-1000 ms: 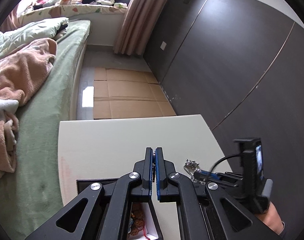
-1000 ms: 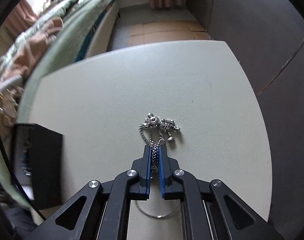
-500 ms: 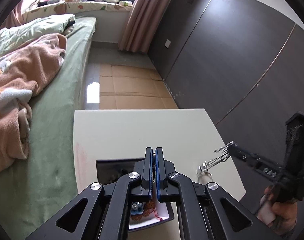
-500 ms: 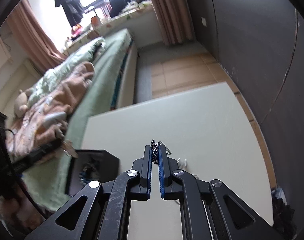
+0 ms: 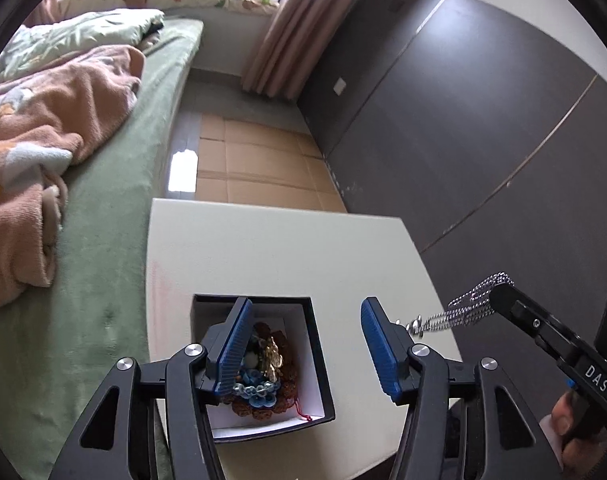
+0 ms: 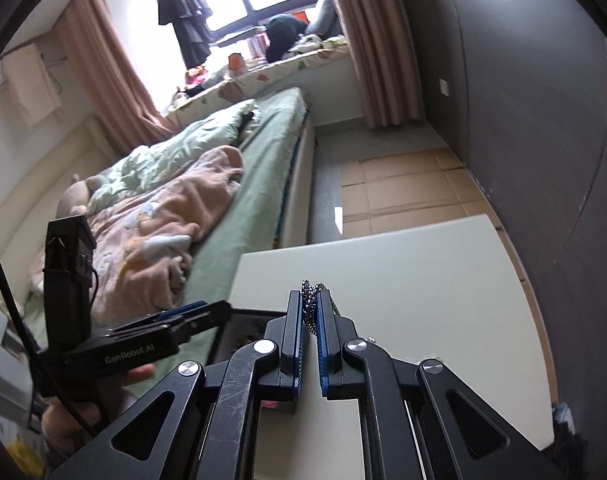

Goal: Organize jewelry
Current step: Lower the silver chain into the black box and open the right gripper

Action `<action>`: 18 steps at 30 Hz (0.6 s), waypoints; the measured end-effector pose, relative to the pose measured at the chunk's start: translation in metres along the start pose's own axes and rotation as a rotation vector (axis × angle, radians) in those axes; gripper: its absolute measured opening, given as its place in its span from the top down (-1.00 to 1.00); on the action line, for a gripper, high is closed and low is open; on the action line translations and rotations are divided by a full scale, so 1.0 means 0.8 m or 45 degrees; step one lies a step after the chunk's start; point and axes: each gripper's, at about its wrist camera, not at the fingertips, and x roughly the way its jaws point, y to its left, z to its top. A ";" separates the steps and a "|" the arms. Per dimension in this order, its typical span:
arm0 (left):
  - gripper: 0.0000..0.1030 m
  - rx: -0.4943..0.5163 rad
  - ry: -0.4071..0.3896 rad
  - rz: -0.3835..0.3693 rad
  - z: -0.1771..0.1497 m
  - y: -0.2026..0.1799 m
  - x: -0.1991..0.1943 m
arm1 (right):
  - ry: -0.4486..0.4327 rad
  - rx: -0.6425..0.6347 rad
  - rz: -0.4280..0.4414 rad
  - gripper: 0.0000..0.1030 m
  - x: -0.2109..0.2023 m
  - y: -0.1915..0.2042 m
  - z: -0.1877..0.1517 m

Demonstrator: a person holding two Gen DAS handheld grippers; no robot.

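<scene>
Right tool pinching a silver chain in the air; left tool spread wide over the jewelry box.

The right tool [image 6: 310, 312] has its blue pads pressed on a silver chain [image 6: 312, 295], whose loop sticks out past the fingertips; from the left wrist view the chain [image 5: 461, 310] hangs off the tool's tip, lifted above the white surface [image 5: 283, 256] and trailing toward the left tool's right finger. The hand [image 5: 571, 420] gripping it shows at the lower right edge, the tool angled up and to the left. The left tool [image 5: 303, 340] is spread wide, tilted down over an open black box [image 5: 315, 344] near the surface's front edge, holding a heap of beaded jewelry [image 5: 263, 376]. Beyond the surface lie a green bed [image 5: 115, 280] with a pink blanket [image 5: 43, 152] and a cardboard-covered floor [image 5: 259, 168].
</scene>
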 end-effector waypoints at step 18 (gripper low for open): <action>-0.55 -0.064 -0.101 0.102 -0.018 0.037 -0.054 | 0.060 -0.130 0.062 0.86 0.025 0.071 0.021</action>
